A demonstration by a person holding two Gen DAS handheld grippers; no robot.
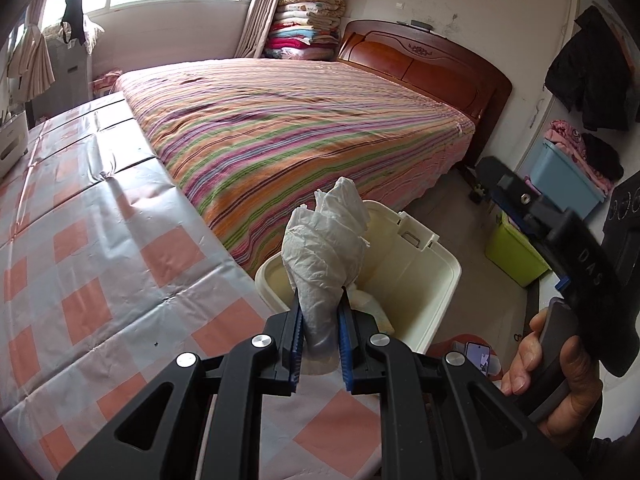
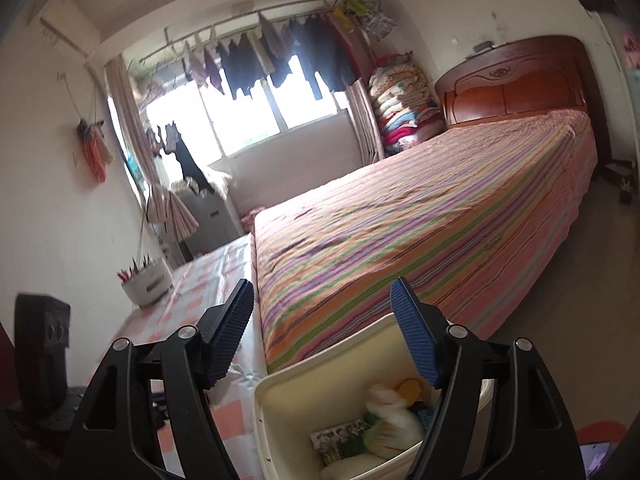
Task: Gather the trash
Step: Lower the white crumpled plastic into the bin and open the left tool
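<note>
The left gripper (image 1: pixel 320 300) is clenching a crumpled white tissue wad (image 1: pixel 326 248), its long axis standing upright, hovering just over the near rim of the cream plastic bin (image 1: pixel 424 276). The right gripper (image 2: pixel 322 316) is hanging released, empty, above that bin, which is already holding assorted scraps (image 2: pixel 380 420).

A striped bed (image 1: pixel 312 132) with wooden headboard (image 1: pixel 432 60) fills the room; a bright window (image 2: pixel 248 116) glows far off, checked tabletop (image 1: pixel 92 248) at left.
</note>
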